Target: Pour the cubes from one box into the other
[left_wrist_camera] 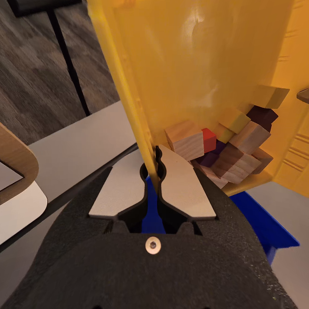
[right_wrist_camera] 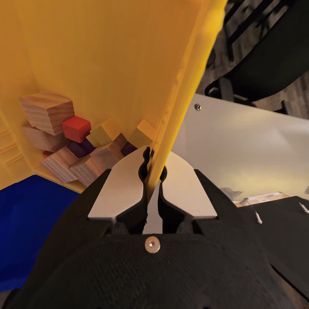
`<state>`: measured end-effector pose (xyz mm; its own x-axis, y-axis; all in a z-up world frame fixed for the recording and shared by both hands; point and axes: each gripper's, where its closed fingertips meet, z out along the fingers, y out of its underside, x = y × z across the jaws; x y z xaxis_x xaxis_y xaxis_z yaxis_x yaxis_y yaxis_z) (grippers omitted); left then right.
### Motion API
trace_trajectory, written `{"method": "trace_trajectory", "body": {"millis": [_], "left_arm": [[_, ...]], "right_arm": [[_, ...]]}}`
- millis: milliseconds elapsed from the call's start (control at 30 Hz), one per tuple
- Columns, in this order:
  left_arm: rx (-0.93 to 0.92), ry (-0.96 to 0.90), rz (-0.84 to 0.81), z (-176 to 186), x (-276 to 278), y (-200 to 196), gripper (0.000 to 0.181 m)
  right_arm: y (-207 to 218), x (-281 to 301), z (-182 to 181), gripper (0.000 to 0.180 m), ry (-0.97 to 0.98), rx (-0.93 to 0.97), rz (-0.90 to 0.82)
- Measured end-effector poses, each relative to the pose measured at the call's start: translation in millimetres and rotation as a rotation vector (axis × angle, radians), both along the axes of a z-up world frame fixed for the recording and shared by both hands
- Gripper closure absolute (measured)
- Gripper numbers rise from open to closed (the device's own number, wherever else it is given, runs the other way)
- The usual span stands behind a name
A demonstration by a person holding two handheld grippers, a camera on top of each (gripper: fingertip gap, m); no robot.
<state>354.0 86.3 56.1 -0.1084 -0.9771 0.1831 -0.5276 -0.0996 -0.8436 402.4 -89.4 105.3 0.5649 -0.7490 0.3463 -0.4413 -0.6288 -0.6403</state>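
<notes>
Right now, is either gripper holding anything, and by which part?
Both hold the tilted yellow box: the left gripper is shut on one side wall's rim, the right gripper on the opposite wall's rim.

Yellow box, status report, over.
Left gripper and right gripper both shut on yellow box walls. Box tipped, cubes piled at its low edge above blue box. Nothing in the way.

Two wrist cameras, each very close, facing forward along its fingers at 12 o'clock into the tilted yellow box (left_wrist_camera: 192, 75) from opposite walls; shared: cubes (right_wrist_camera: 66, 142), blue box (left_wrist_camera: 260, 222), white table (right_wrist_camera: 234, 142).
</notes>
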Motion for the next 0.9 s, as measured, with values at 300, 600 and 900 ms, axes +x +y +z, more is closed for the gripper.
{"method": "trace_trajectory", "body": {"millis": [300, 600, 900], "left_arm": [[-0.049, -0.208, 0.042, -1, -11, 6, 0.175], [-0.063, -0.287, 0.061, 2, -21, 13, 0.176], [-0.051, -0.413, 0.080, 16, -32, 21, 0.176]], "right_arm": [[12, -17, 16, 0.172, -0.222, -0.033, 0.062], [20, -29, 24, 0.171, -0.295, -0.044, 0.089], [29, -45, 41, 0.171, -0.432, -0.023, 0.123]]}}
